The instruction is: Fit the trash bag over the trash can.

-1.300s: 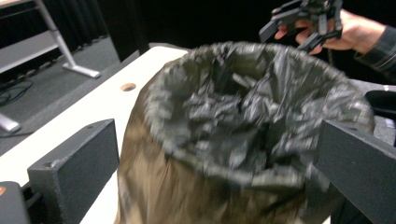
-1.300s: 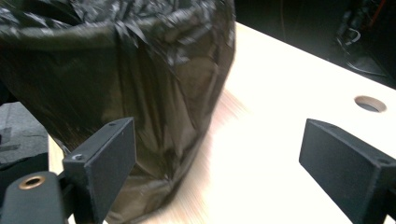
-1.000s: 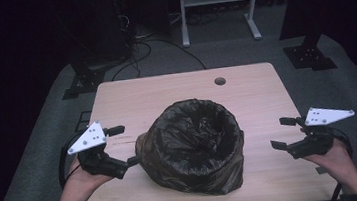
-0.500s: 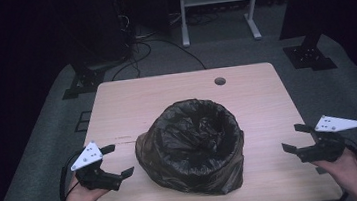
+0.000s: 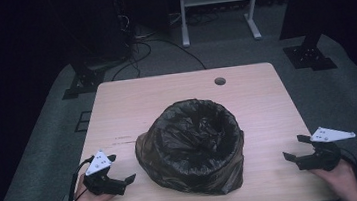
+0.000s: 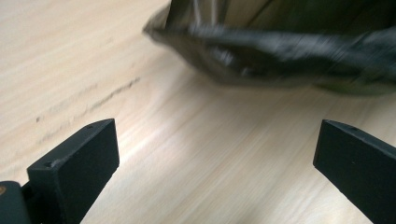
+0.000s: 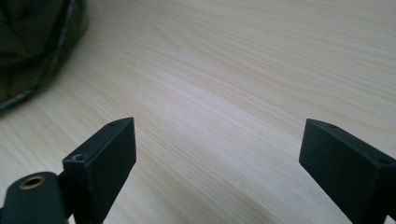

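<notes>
A black plastic bag (image 5: 194,146), bunched up with its mouth open upward, sits on the near middle of the wooden table (image 5: 166,97). My left gripper (image 5: 122,167) is low over the table's near left corner, a short way left of the bag, open with nothing between its jaws. In the left gripper view the bag's crumpled edge (image 6: 280,51) lies ahead of the left gripper (image 6: 215,158). My right gripper (image 5: 293,147) hovers at the near right edge, open and empty, farther from the bag. The right gripper view has the bag (image 7: 32,42) at its upper left, beyond the right gripper (image 7: 217,154).
A small round hole (image 5: 220,81) marks the table's far side. On the dark floor behind stand a white frame (image 5: 217,6), black stand bases (image 5: 84,82) (image 5: 310,56) and loose cables (image 5: 160,42). Bare wood lies on both sides of the bag.
Both hands have sunk and drawn back toward the near edge of the table. Both pairs of jaws stay wide apart. The bag has not moved.
</notes>
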`<state>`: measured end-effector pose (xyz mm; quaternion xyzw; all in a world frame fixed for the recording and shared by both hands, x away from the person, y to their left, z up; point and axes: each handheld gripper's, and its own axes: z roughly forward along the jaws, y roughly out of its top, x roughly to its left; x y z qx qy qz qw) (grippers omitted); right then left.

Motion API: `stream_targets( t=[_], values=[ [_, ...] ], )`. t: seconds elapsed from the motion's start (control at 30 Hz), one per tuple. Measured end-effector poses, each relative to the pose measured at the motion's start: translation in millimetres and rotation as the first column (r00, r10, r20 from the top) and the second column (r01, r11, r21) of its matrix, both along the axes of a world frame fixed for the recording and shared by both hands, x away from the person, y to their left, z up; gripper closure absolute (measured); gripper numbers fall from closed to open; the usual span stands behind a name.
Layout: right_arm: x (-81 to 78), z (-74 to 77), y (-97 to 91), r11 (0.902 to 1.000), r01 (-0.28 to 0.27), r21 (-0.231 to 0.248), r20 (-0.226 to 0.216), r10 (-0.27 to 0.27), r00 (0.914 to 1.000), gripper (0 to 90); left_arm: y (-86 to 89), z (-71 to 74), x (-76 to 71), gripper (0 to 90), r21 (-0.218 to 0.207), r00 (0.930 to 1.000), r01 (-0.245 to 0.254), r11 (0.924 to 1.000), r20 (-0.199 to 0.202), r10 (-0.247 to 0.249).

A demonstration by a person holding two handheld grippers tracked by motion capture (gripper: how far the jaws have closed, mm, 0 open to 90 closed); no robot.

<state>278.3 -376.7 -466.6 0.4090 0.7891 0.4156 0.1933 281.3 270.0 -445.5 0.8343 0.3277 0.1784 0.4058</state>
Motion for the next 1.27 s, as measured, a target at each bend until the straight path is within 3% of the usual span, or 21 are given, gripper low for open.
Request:
stream_targets(
  t=[0.27,0.7,0.9,1.27],
  values=[
    [3.4,-14.0,0.1,0.9992,0.019,-0.035,-0.024,-0.02,0.9995,9.8,-3.1,-20.2,4.2,0.0,0.053,0.999,-0.005,0.9986,-0.044,0.007],
    [6.1,-19.9,7.2,0.9952,0.01,-0.097,-0.054,-0.015,0.9984,9.8,-8.3,-34.1,4.9,0.0,0.107,0.9962,0.013,0.9942,-0.087,-0.003],
    [6.8,-20.9,9.3,0.9941,-0.001,-0.108,-0.078,-0.008,0.9969,9.9,-5.7,-37.8,4.1,0.0,0.075,0.9955,0.005,0.9971,-0.095,0.002],
    [3.5,-21.1,11.3,0.995,0.009,-0.1,-0.093,-0.018,0.9955,9.9,-5.9,-37.9,3.6,0.0,0.074,0.9952,0.002,0.9973,-0.098,0.005]
  ],
)
